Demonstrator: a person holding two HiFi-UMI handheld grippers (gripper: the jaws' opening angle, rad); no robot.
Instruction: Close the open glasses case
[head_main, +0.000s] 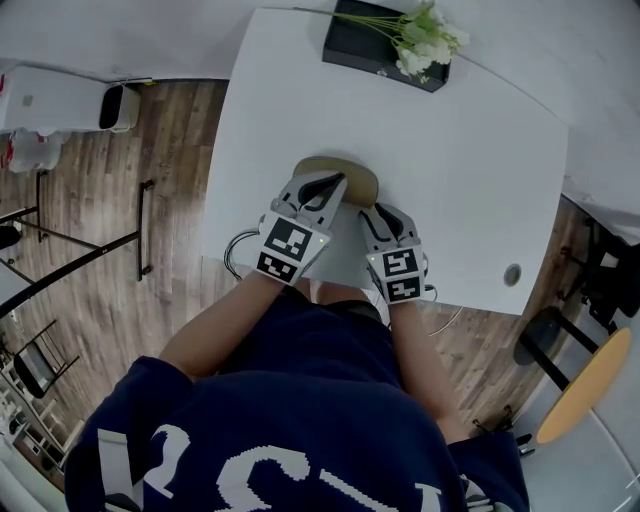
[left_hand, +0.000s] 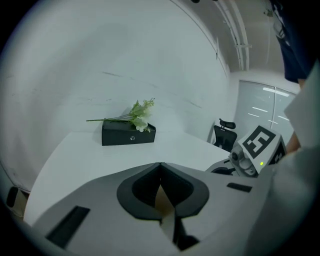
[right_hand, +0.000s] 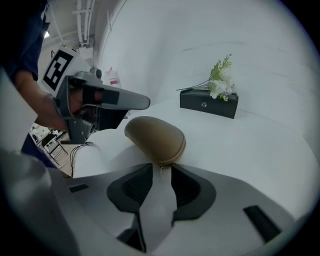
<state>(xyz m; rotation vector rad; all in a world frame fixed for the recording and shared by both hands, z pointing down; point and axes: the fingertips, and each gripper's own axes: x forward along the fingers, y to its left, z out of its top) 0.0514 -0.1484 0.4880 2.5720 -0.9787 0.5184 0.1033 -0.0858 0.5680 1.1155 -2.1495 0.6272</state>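
A tan, domed glasses case (head_main: 352, 172) lies near the front of the white table (head_main: 480, 160), its lid down on the base with a zip seam along the edge (right_hand: 172, 152). My left gripper (head_main: 322, 188) lies over the case's near left side. Its fingertips meet, so it is shut (left_hand: 160, 165), and only a sliver of tan shows below them. My right gripper (head_main: 383, 215) sits just before the case and is open (right_hand: 161, 168). The small zip pull hangs between its tips, with no pad touching it.
A black box with white flowers (head_main: 385, 45) stands at the table's far edge. A round cable hole (head_main: 512, 274) is at the right front. Wooden floor, cables and a stand lie to the left, and a yellow stool (head_main: 585, 385) to the right.
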